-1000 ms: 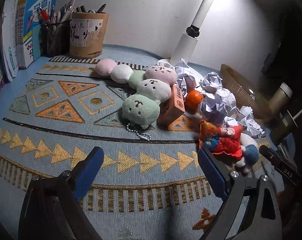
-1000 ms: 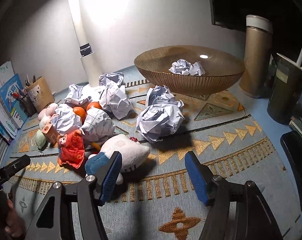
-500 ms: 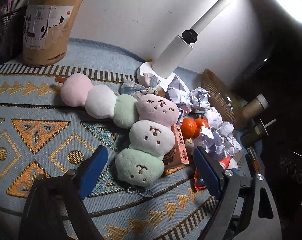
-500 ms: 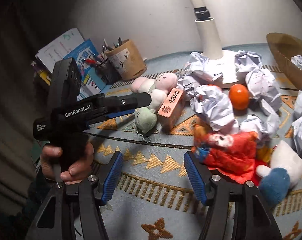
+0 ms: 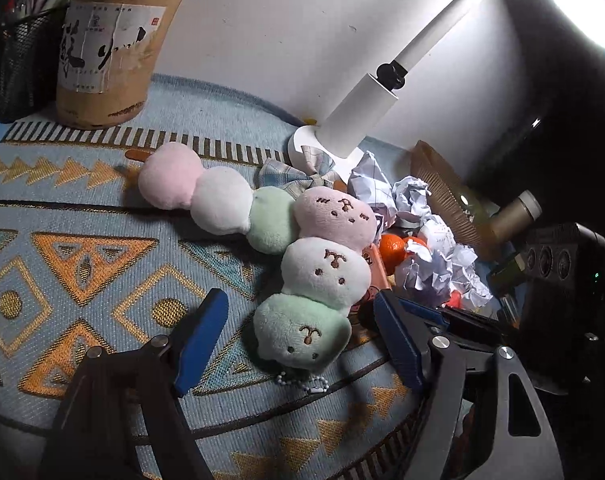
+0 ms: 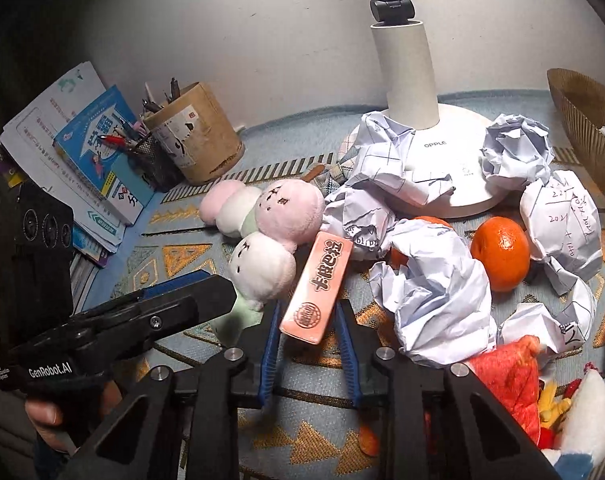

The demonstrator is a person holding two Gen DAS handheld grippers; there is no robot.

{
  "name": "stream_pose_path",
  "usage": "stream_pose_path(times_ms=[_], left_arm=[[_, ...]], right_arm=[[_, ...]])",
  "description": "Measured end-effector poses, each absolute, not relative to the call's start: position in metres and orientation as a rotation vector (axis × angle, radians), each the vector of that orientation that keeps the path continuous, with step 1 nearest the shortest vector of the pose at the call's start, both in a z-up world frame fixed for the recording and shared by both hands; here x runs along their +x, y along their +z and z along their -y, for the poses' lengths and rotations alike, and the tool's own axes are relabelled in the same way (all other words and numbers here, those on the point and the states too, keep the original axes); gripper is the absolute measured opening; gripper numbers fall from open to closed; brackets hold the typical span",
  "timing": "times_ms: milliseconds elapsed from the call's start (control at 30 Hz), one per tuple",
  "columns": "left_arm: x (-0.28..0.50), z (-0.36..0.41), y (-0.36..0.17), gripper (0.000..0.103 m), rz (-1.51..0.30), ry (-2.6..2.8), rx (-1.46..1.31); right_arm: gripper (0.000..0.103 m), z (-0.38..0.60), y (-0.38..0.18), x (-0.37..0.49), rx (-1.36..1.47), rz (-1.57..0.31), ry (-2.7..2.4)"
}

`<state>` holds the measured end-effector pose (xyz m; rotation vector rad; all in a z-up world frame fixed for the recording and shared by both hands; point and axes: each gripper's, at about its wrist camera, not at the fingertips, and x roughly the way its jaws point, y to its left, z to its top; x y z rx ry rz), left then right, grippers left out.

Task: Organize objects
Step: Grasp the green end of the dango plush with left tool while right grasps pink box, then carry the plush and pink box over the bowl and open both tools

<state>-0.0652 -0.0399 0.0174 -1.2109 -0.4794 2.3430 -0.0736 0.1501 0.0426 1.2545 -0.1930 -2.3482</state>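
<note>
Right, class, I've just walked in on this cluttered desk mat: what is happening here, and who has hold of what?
A person is tidying a cluttered mat with two handheld grippers. The right gripper has shut on the pink box lying beside the plush. The left gripper straddles the green end of the faced dango plush; its jaws are closing but not yet pressing it. Crumpled paper balls, oranges and the lamp base lie untouched behind.
</note>
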Motion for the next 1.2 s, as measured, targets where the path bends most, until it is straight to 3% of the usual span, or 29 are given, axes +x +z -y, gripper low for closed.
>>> stream_pose_path(times_ms=[167,200,233,267,433,533,733,800,867,1033,1200], left_arm=[[-0.069,0.016,0.019,0.072,0.351,2.364,-1.257],[-0.071,0.01,0.019,0.068,0.315,2.377,-1.268],[-0.073,0.005,0.018,0.054,0.283,2.392,-1.29],[-0.075,0.002,0.016,0.048,0.265,2.399,-1.307],[-0.051,0.013,0.033,0.046,0.257,2.479,-1.271],[-0.02,0.036,0.045,0.046,0.281,2.558,-1.269],[0.035,0.073,0.033,0.046,0.327,2.66,-1.319],[0.039,0.072,0.025,0.046,0.323,2.662,-1.334],[0.041,0.07,0.02,0.046,0.354,2.647,-1.321],[0.046,0.065,0.018,0.046,0.329,2.681,-1.285],[0.049,0.066,0.019,0.046,0.337,2.684,-1.274]], right_arm=[[0.021,-0.17,0.046,-0.063,1.249,0.249,-2.346],[0.021,-0.174,0.047,-0.062,1.251,0.266,-2.338],[0.021,-0.177,0.048,-0.06,1.251,0.286,-2.329],[0.021,-0.18,0.048,-0.058,1.251,0.305,-2.318],[0.02,-0.186,0.055,-0.044,1.269,0.422,-2.147],[0.02,-0.188,0.04,-0.036,1.389,0.591,-1.875],[0.025,-0.198,0.046,-0.006,1.422,0.302,-2.141],[0.037,-0.196,0.046,0.003,1.402,0.243,-2.139],[0.055,-0.185,0.049,0.011,1.349,0.118,-2.156],[0.062,-0.152,0.046,0.027,1.277,-0.2,-2.11],[0.062,-0.125,0.029,0.025,1.252,-0.404,-2.167]])
